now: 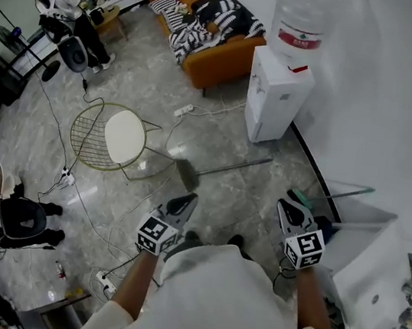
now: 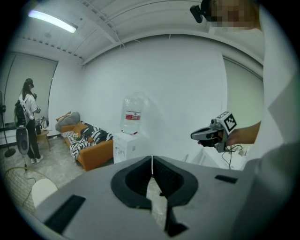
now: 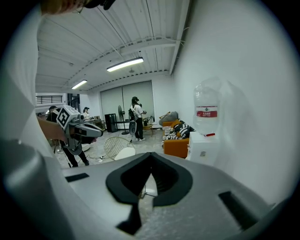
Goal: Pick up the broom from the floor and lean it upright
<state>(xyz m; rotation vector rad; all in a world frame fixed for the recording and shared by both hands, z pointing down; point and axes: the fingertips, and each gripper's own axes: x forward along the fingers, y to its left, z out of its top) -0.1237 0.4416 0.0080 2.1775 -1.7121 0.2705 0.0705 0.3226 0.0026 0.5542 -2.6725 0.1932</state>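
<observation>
The broom (image 1: 221, 168) lies flat on the marble floor, its head (image 1: 187, 174) near the wire chair and its grey handle running up-right toward the water dispenser. My left gripper (image 1: 189, 199) hovers just below the broom head, jaws shut and empty. Further right, my right gripper (image 1: 284, 205) is shut too and holds nothing. In the left gripper view the jaws (image 2: 151, 161) meet in a thin line, and the right gripper (image 2: 211, 134) shows beyond. In the right gripper view the jaws (image 3: 151, 157) are closed; the broom head (image 3: 149, 190) shows below them.
A wire chair with a white seat (image 1: 110, 135) stands left of the broom. A water dispenser (image 1: 278, 94) and an orange sofa (image 1: 215, 60) stand against the wall. A green-handled tool (image 1: 329, 196) leans by a white unit (image 1: 374, 276). Cables and power strips (image 1: 183, 110) cross the floor.
</observation>
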